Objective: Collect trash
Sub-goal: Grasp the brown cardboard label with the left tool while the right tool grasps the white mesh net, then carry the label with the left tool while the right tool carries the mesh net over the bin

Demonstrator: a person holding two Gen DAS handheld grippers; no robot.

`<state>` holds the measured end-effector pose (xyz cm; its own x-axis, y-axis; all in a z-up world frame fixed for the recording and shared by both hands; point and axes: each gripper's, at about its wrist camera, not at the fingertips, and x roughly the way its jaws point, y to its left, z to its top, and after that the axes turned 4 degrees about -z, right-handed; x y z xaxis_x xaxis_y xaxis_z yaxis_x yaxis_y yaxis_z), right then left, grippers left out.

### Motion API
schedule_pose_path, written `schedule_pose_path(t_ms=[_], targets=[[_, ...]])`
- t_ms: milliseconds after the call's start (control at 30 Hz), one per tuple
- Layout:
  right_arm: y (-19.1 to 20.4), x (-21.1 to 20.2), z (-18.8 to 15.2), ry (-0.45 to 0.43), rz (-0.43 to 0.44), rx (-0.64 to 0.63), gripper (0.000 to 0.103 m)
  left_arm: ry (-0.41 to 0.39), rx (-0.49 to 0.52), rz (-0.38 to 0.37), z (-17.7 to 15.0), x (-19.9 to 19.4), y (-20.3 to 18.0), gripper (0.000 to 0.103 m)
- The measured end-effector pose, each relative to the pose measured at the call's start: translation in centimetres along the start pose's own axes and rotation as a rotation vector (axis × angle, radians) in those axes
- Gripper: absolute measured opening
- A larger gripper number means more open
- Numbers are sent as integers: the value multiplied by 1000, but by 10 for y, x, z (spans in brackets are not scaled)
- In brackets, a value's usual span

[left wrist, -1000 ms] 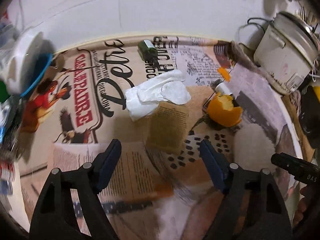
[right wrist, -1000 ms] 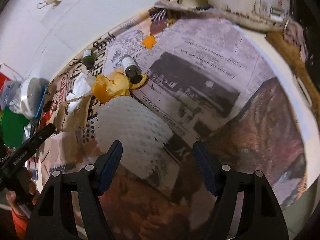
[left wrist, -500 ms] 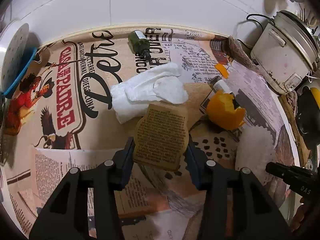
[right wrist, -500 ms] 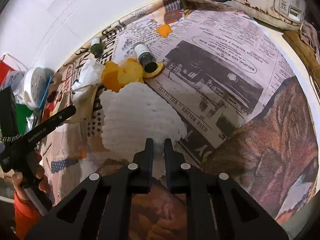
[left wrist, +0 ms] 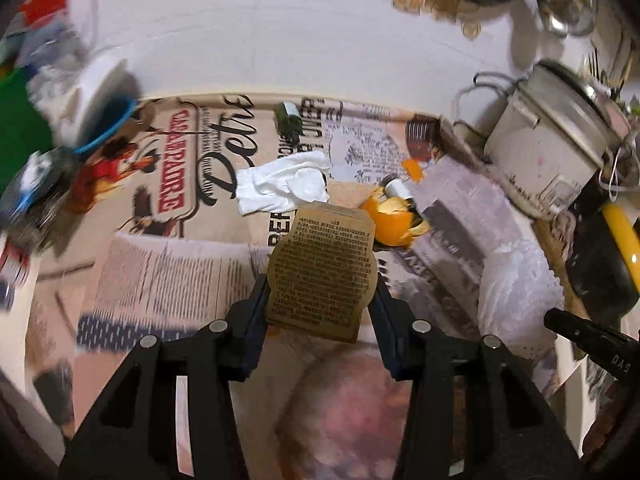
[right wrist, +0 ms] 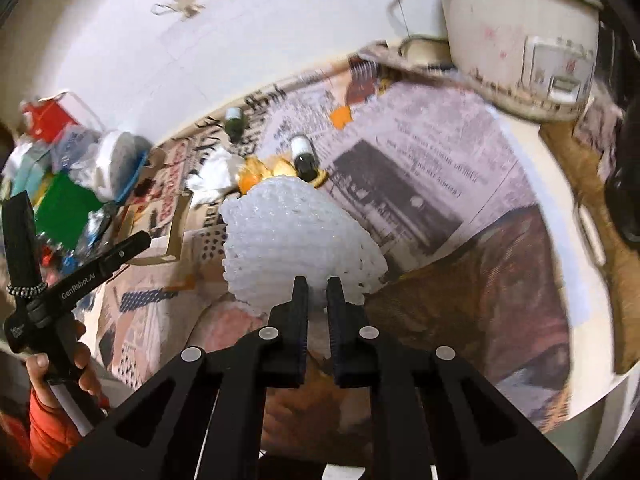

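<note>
A brown printed paper packet (left wrist: 324, 270) hangs off the counter, gripped across its width by my left gripper (left wrist: 320, 300). My right gripper (right wrist: 318, 292) is shut on the edge of a white foam fruit net (right wrist: 296, 240), which is also lifted; the foam fruit net (left wrist: 516, 280) shows at the right of the left wrist view. On the newspaper-covered counter (left wrist: 168, 272) lie a crumpled white tissue (left wrist: 284, 186), orange peel (left wrist: 394, 218), a small orange scrap (left wrist: 412, 168), a dark green bottle (left wrist: 290, 120) and a white-capped dark bottle (right wrist: 304, 156).
A worn rice cooker (left wrist: 560, 148) stands at the back right beside a black and yellow object (left wrist: 612, 260). A blue-rimmed white tub (left wrist: 100, 108), green plastic (right wrist: 64, 208) and wrappers crowd the left. A hand in an orange sleeve (right wrist: 44, 424) holds the other gripper's handle.
Both grippers closed, the left on the brown packet and the right on the foam net, then both rose and lifted their pieces off the newspaper.
</note>
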<state>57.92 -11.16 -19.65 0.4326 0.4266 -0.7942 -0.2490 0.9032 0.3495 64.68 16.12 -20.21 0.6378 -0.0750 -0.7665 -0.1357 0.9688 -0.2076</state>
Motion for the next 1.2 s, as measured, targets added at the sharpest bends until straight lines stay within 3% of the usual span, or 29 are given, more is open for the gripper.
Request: schedule_pose_path(t_ms=[200,567,800,1033,1200], targets=[[1,-45,-2,-69,35,-85,8,-85,-80,24,-30,-62,-18,47],[26,-100,-39,-159,92,-117,8,-142,-47,50,-77,-140,-23,47],[60,-113,-92,-179,66,-81,8,-130,6,2,-121,-173,-2,47],[106,-123,-167,-196,24,-14,8,-104,90,-35,-181,-209,34,47],[130,-125,-206,-164,15,11,8,-61,103,-38,-219,-228,58,47]])
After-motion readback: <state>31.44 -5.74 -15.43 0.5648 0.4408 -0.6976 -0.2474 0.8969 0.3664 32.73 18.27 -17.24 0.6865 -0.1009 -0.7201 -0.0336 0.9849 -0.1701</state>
